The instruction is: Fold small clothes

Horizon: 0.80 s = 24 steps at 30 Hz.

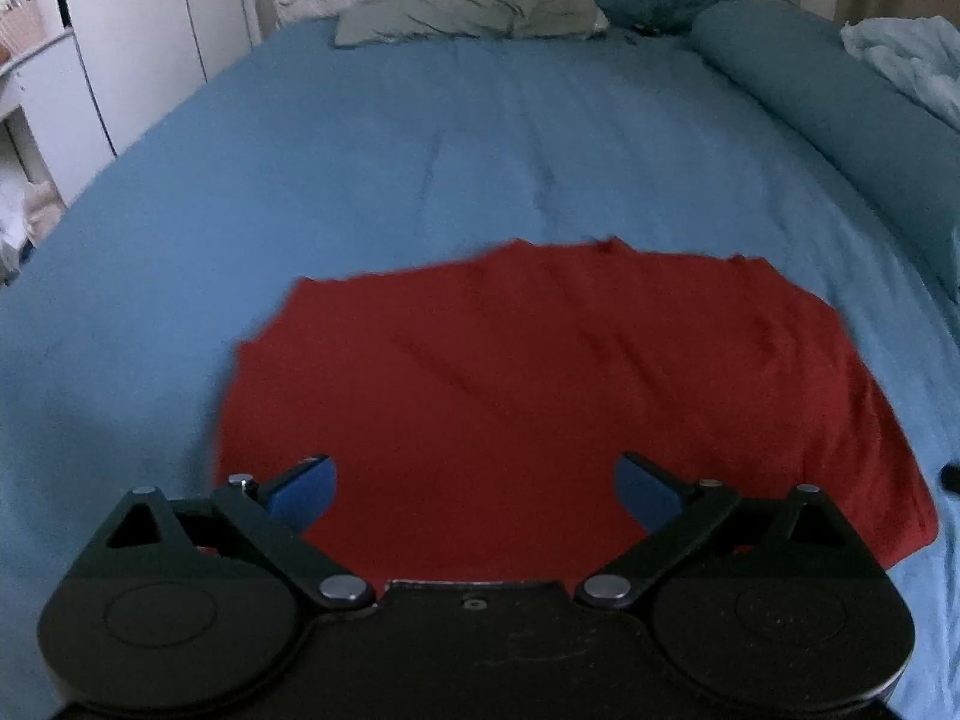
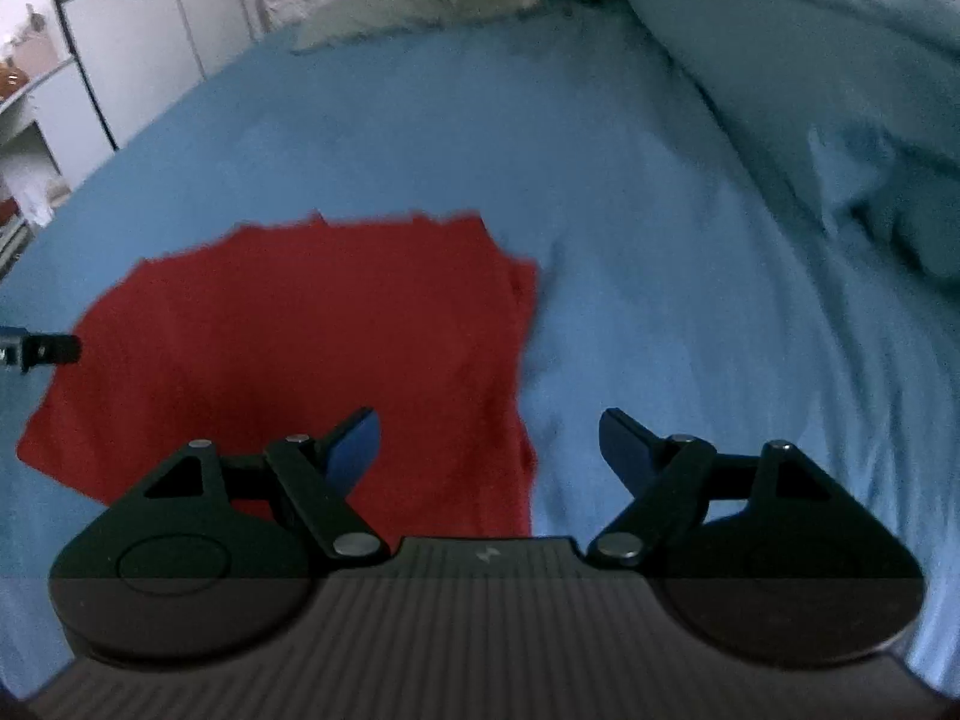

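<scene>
Red garment (image 1: 540,396) lies spread nearly flat on the blue bed sheet (image 1: 420,150), probably smoothed out so its edges can be gripped for a fold. Left tongs (image 1: 477,486) hang low over its near edge at 6 o'clock, fingers wide apart, empty. Right tongs (image 2: 489,450) straddle the garment's right edge, also apart, holding nothing, both pointing toward the pillows (image 1: 468,18) at 12 o'clock.
</scene>
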Each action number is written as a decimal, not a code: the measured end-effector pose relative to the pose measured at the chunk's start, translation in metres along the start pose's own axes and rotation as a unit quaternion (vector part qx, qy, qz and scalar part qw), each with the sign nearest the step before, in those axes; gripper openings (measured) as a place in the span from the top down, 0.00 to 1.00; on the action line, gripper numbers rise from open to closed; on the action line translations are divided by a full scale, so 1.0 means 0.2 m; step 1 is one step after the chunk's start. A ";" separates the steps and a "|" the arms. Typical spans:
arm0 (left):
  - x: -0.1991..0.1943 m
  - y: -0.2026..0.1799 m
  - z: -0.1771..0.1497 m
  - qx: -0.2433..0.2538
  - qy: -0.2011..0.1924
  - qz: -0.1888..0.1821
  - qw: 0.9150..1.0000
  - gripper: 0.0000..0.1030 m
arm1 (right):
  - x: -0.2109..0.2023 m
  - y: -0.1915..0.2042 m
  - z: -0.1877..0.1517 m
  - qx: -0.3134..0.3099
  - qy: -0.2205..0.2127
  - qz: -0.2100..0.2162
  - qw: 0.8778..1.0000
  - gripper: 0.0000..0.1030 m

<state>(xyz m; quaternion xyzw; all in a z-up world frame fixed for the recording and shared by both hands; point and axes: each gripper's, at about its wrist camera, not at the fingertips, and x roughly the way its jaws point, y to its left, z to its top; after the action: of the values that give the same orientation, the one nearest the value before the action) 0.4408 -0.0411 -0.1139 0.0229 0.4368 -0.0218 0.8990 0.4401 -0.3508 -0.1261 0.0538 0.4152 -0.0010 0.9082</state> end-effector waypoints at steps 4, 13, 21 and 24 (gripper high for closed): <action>0.12 -0.08 -0.02 0.003 0.015 -0.016 1.000 0.02 | 0.12 -0.02 -0.08 0.026 0.012 -0.009 1.000 0.22; 0.37 -0.15 -0.04 0.015 0.073 -0.001 0.997 0.02 | 0.31 0.02 -0.12 0.044 0.006 -0.009 0.999 0.34; 0.46 -0.12 -0.03 0.011 0.101 -0.008 0.995 0.00 | 0.28 -0.01 -0.08 0.097 0.020 0.031 0.995 0.78; 0.48 -0.12 0.00 0.012 0.117 -0.006 0.993 0.00 | 0.21 -0.06 -0.01 0.162 0.017 0.056 0.985 0.78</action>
<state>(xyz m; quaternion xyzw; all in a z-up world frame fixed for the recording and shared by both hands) 0.4980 -0.0671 -0.1908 0.0335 0.5389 -0.0297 0.8412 0.4668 -0.3600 -0.1603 0.2234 0.4212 -0.0161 0.8789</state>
